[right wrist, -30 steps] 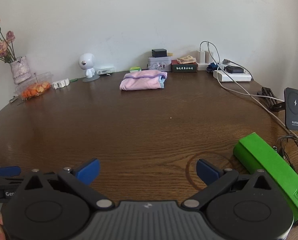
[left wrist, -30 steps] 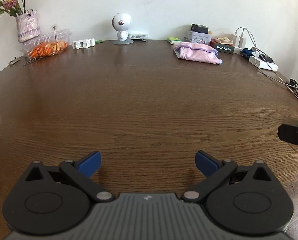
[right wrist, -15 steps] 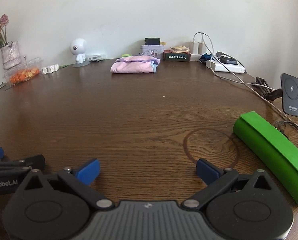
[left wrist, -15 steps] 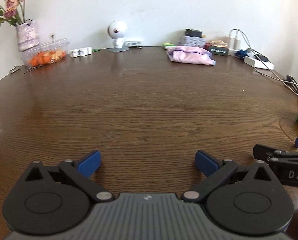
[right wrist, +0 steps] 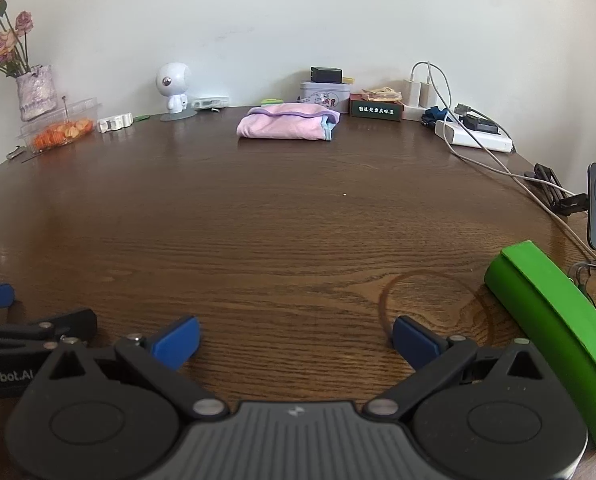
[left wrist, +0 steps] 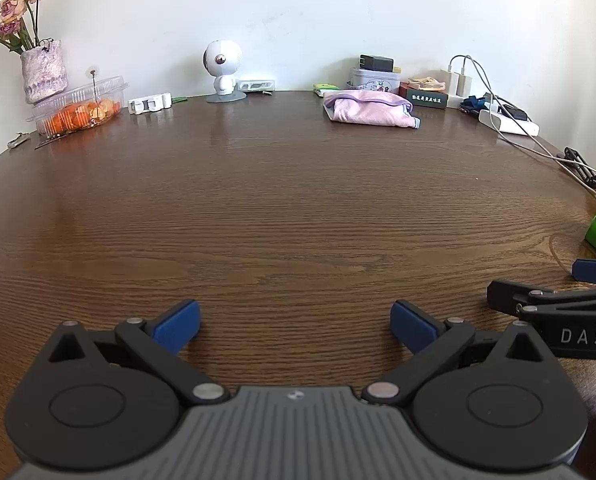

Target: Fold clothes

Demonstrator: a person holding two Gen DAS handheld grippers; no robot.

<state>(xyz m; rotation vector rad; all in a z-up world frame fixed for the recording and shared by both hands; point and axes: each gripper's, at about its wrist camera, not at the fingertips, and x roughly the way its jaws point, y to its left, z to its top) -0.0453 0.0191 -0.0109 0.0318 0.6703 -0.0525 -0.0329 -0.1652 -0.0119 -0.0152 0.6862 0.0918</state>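
Wooden table point(left wrist: 298, 216): one folded pink garment point(left wrist: 371, 112) at far edge. Two tongs, left gripper point(left wrist: 296, 326), right gripper point(right wrist: 296, 340), both released, empty.

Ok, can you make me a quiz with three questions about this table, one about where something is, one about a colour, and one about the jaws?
1. Where does the pink garment lie?
A. at the far side of the table, near the wall
B. between the right gripper's jaws
C. on the green case

2. What colour are the pads on the left gripper?
A. red
B. blue
C. yellow

3. How do the jaws of the right gripper stand?
A. shut on the garment
B. shut on nothing
C. wide apart, holding nothing

Answers:
1 A, it sits folded by the tin and the dark box, far from both grippers.
2 B, both pads show blue.
3 C, only bare table shows between them.
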